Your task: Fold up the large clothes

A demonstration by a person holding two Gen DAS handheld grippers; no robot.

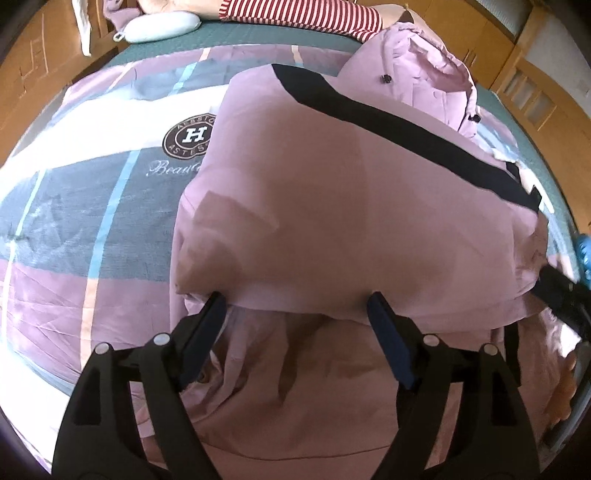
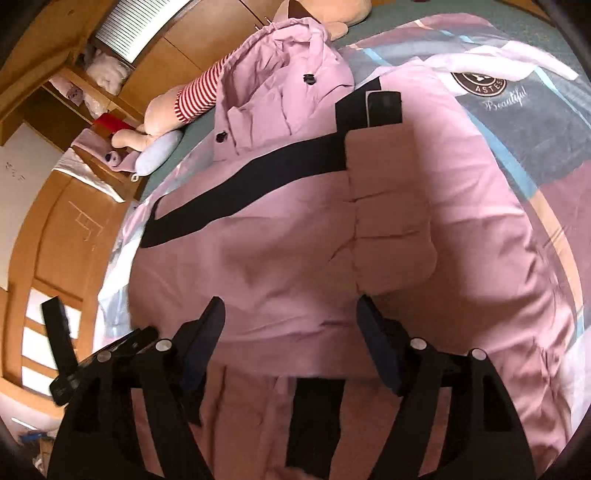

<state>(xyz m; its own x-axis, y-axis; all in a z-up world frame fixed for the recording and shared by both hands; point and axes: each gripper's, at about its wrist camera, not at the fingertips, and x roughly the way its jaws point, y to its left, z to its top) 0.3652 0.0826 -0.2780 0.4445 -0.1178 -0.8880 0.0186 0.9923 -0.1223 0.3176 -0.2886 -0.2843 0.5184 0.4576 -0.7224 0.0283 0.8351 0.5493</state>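
1. Your left gripper has its fingers spread wide, gripping nothing. The tips sit at the near folded edge of the pink jacket, touching or just above it; you cannot tell which from here.
2. Your right gripper is likewise released, fingers wide, tips at the same folded edge, nothing pinched between them.
3. The jacket lies on the bed, partly folded: an upper layer is turned over a lower one that spreads toward 6 o'clock in both wrist views. A black stripe crosses the upper layer. The hood lies bunched at 1 o'clock in the left view, 11 o'clock in the right.
4. Step in hand, as I judge it: taking hold of the folded edge for the next fold, or pressing it flat.
5. To do it well, close each pair of fingers on both layers together, not the top skin alone. Padded cloth like this likely slips and balloons.
6. Keep both grippers level with each other so the crease runs straight, and tuck the hood in before the last fold.
7. Surface: a quilt in mauve, grey and white blocks with a round crest, soft and likely yielding.
8. Room: a plush toy in a red-striped top and a pale blue pillow lie at 12 o'clock; wooden cabinets surround the bed.
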